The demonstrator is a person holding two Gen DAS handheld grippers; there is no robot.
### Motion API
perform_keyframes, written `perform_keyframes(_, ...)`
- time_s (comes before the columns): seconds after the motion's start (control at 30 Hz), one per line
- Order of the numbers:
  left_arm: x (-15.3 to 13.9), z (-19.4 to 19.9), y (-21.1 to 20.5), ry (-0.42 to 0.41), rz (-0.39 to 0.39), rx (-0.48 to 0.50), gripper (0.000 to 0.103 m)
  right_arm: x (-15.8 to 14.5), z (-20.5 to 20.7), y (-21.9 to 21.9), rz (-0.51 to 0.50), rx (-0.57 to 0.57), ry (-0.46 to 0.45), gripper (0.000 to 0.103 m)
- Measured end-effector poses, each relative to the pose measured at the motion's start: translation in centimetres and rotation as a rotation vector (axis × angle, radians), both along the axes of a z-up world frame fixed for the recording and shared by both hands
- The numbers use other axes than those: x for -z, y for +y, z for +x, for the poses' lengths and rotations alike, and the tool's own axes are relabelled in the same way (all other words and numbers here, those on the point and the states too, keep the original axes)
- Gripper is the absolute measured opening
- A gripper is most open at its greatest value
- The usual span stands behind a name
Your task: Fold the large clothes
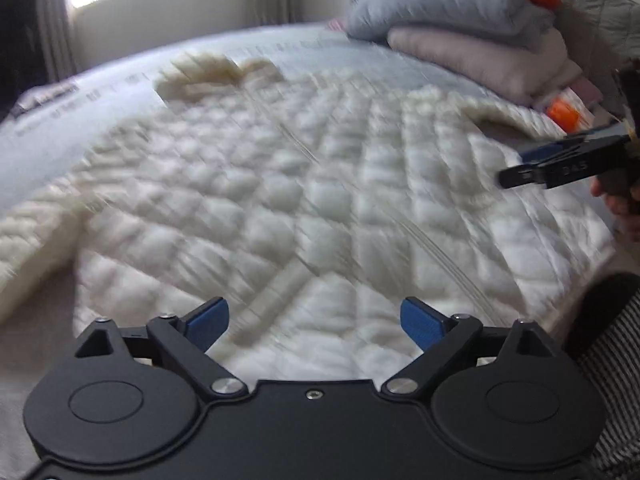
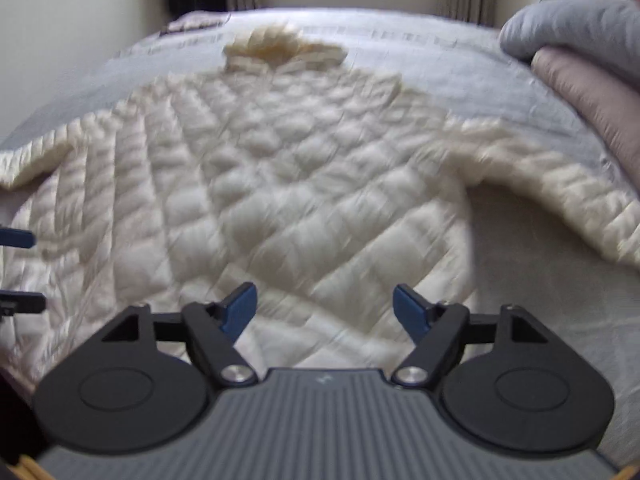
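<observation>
Where your left tongs (image 1: pixel 314 322) look out, spread wide and empty, the cream quilted jacket (image 1: pixel 280 184) lies flat on the bed (image 1: pixel 60 148) directly ahead, its long axis running away to the collar, hem nearest you. From your right tongs (image 2: pixel 325 309), equally agape and holding nothing, the right-hand sleeve (image 2: pixel 560 184) lies closest, so I'd judge that arm better placed for folding it inward.
</observation>
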State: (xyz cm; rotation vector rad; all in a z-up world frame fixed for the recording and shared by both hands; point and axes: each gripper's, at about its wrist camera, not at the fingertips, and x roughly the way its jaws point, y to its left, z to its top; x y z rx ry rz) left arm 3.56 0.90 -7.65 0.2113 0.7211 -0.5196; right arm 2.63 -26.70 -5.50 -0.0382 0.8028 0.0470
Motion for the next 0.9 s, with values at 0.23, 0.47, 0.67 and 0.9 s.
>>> perform_keyframes(0.23,-1.0,4.7,0.6,-0.093,0.001,-0.117,0.095,-0.7,2.4,-15.7,0.126,0.514,-0.101,0.086)
perform_keyframes(0.47,3.6,9.7,-2.7,-0.108,0.013,-0.126,0.095,4.0,3.9,-27.3,0.401,0.807,-0.163,0.041)
perform_keyframes(0.67,4.8,10.6,-4.2,-0.108,-0.035,-0.128,0.096,3.5,7.1,-27.1,-0.091,0.829,-0.227,0.008)
perform_keyframes(0.9,4.0,10.0,-4.7,-0.128,0.001,-0.095,0.097,5.6,8.6,-27.1,-0.273,0.836,-0.094,0.021)
